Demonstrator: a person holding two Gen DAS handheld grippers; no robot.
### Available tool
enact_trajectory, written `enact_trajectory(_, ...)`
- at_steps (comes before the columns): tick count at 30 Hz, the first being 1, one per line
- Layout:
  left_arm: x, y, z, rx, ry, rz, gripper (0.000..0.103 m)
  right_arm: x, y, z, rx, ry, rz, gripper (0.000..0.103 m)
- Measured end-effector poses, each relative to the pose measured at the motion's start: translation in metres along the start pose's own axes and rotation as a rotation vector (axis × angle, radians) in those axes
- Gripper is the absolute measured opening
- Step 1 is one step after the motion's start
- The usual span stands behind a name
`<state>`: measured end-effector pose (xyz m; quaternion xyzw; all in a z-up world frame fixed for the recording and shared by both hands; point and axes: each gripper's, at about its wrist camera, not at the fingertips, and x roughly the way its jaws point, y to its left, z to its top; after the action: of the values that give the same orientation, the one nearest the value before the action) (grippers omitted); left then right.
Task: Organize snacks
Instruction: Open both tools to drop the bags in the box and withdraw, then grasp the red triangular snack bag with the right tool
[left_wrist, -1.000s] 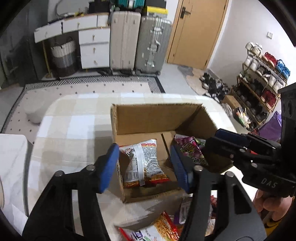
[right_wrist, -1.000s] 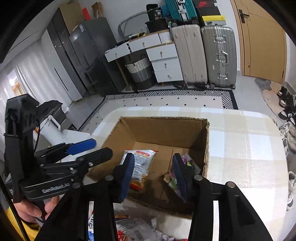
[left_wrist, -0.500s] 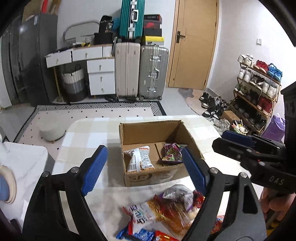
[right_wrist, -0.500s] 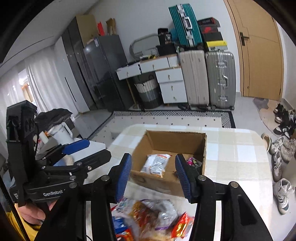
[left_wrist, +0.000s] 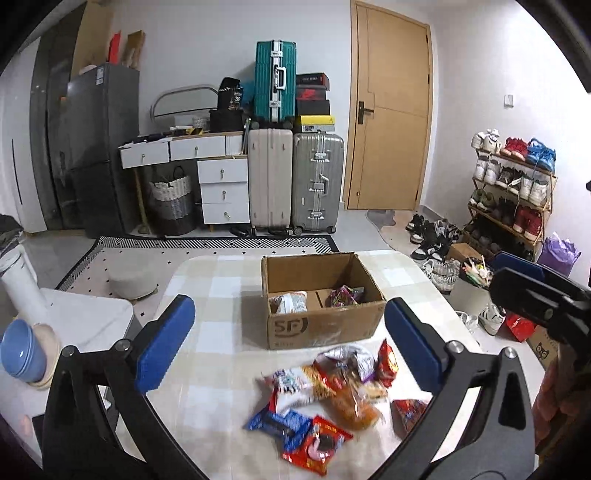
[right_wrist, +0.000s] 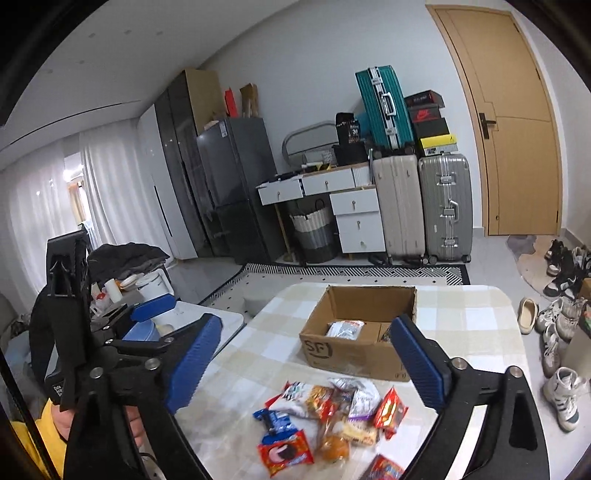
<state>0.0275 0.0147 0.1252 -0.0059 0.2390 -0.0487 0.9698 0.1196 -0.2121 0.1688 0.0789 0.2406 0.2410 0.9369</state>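
Above the snack pile (left_wrist: 332, 398), both tools (left_wrist: 291, 347) (right_wrist: 306, 363) are opening, empty; carton (left_wrist: 321, 306) lies crosswise.

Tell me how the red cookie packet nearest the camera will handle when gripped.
The red cookie packet looks like glossy film, so probably slippery. It lies flat on the table, so likely light and thin. Its contents may crack if squeezed hard.

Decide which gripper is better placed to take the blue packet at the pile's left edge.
Left, probably: the blue snack packet lies nearest the left gripper, whose empty jaws are opening.
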Motion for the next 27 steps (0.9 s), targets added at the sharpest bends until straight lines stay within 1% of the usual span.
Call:
enact_trajectory(1, -0.01, 0.001, -0.004, -0.005, -0.005, 0.002, 0.103, -0.008, 0.003, -0.004, 0.003, -0.011, 0.006, 0.102)
enact_trajectory(6, -0.058, 0.01, -0.025, -0.018, -0.031, 0.011, 0.103, -0.049, 0.018, -0.03, 0.0, -0.089, 0.027, 0.102)
enact_trajectory(9, -0.082, 0.016, -0.039, -0.021, -0.043, 0.021, 0.103, -0.058, 0.024, -0.041, -0.03, -0.107, -0.011, 0.102)
enact_trajectory(12, -0.099, 0.022, -0.055, -0.031, -0.042, 0.018, 0.103, -0.061, 0.03, -0.057, -0.055, -0.096, -0.092, 0.102)
enact_trajectory(15, -0.111, 0.028, -0.075, -0.037, -0.024, 0.012, 0.103, -0.057, 0.024, -0.065, -0.048, -0.083, -0.101, 0.102)
enact_trajectory(17, -0.104, 0.031, -0.08, -0.037, -0.014, 0.013, 0.103, -0.058, 0.021, -0.074, -0.037, -0.082, -0.11, 0.102)
enact_trajectory(19, -0.101, 0.035, -0.092, -0.039, 0.011, 0.012, 0.103, -0.057, 0.019, -0.081, -0.034, -0.068, -0.125, 0.102)
enact_trajectory(22, -0.081, 0.038, -0.106, -0.037, 0.054, -0.002, 0.103, -0.053, 0.009, -0.091, -0.011, -0.037, -0.15, 0.102)
enact_trajectory(27, -0.042, 0.037, -0.124, -0.044, 0.128, -0.027, 0.103, -0.038, -0.014, -0.107, 0.08, 0.033, -0.136, 0.102)
